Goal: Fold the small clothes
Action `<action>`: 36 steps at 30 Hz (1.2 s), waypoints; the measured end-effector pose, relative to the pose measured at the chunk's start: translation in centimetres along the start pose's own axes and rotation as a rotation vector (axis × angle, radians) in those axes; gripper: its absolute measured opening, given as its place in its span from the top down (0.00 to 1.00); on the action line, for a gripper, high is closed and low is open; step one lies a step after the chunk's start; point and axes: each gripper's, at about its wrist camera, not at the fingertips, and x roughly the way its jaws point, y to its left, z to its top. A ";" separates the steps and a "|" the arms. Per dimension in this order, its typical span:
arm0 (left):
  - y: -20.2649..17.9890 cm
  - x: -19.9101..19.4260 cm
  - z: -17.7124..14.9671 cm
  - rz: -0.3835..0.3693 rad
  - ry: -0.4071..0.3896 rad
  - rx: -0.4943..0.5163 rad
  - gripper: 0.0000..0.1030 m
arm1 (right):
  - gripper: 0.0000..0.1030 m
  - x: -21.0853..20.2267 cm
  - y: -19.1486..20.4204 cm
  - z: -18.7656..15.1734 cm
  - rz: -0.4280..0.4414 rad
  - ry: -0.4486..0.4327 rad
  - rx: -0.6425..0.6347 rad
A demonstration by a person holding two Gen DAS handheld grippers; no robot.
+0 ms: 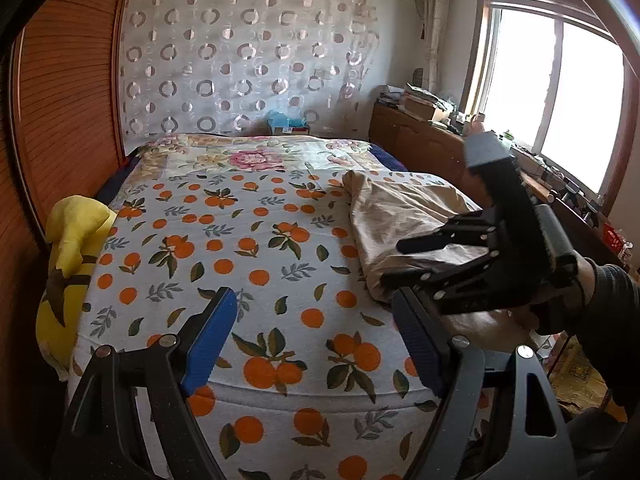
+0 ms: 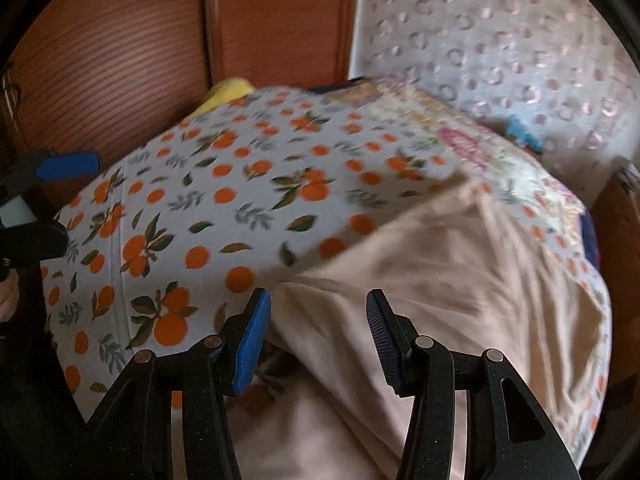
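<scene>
A beige garment (image 1: pixel 404 216) lies crumpled on the right side of the bed's orange-print sheet (image 1: pixel 240 248). My left gripper (image 1: pixel 314 340) hovers over the bed's near edge, open, with only sheet between its blue pads. My right gripper (image 1: pixel 394 264), held by a hand in a dark sleeve, reaches in from the right over the garment's near end. In the blurred right wrist view the beige garment (image 2: pixel 460 264) fills the lower right. The right gripper (image 2: pixel 318 336) stands open just above its edge, pads clear of the cloth. One blue pad (image 2: pixel 68 166) of the left gripper shows at the far left.
A yellow plush toy (image 1: pixel 72 248) leans at the bed's left edge against a wooden wardrobe (image 1: pixel 68 100). A cluttered low wooden cabinet (image 1: pixel 420 140) runs under the window on the right. A blue bag (image 1: pixel 286 120) sits at the head of the bed.
</scene>
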 end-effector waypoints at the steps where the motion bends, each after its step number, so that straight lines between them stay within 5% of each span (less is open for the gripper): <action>1: 0.2 0.0 0.0 0.001 -0.001 -0.002 0.22 | 0.50 0.8 0.2 0.4 0.005 0.012 -0.009; 13: 0.8 -0.2 -0.2 0.002 -0.004 -0.010 0.22 | 0.50 2.6 -0.7 0.1 0.069 0.028 0.007; 16: 0.9 -0.1 -0.2 0.000 0.000 -0.008 0.22 | 0.74 2.2 -0.6 -0.1 0.086 0.018 -0.008; 17: 0.8 -0.1 -0.3 -0.002 0.002 -0.007 0.22 | 0.90 2.1 -0.6 -0.2 0.068 0.023 -0.017; 18: 0.8 0.0 -0.3 -0.003 0.004 -0.006 0.22 | 0.92 2.1 -0.5 -0.3 0.052 0.028 -0.032; 22: 0.3 0.3 -0.5 -0.012 0.012 0.001 0.22 | 0.93 1.3 0.1 0.0 -0.006 0.029 -0.096; 26: -0.1 0.5 -0.6 -0.017 0.018 0.009 0.22 | 0.93 -1.7 -2.2 1.2 -0.058 -0.059 -0.047; 30: -0.4 0.7 -0.6 -0.024 0.018 0.007 0.22 | 0.93 -5.1 -7.2 2.3 -0.168 -0.130 0.040; 36: -0.8 1.1 -0.7 -0.036 0.026 0.008 0.22 | 0.93 -6.8 -15.4 3.1 -0.370 -0.123 0.149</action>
